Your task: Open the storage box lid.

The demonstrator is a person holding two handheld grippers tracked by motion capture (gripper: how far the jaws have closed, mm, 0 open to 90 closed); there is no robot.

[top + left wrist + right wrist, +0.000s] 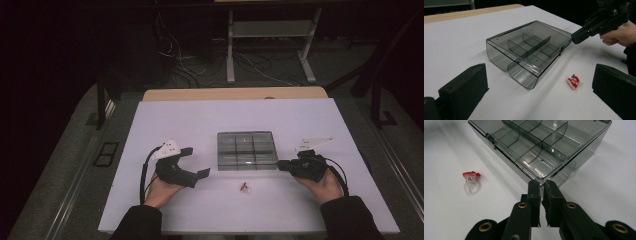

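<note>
A smoky clear compartment box (246,150) lies with its lid down in the middle of the white table (190,120). Inside the box (529,47) curved dividers show through the lid. My right gripper (280,164) reaches in from the right and is shut on the near right corner of the box (544,145); in the right gripper view its jaws (541,185) pinch that corner's rim. A small red Santa ring (245,187) lies on the table in front of the box. My left gripper (196,162) stands open left of the box, holding nothing; the ring (573,82) lies near its right jaw.
A wooden table edge (235,93) shows behind the white surface. Beyond it, cables (185,65) and a white desk frame (270,30) stand on the dark floor. The ring (471,181) lies left of my right gripper.
</note>
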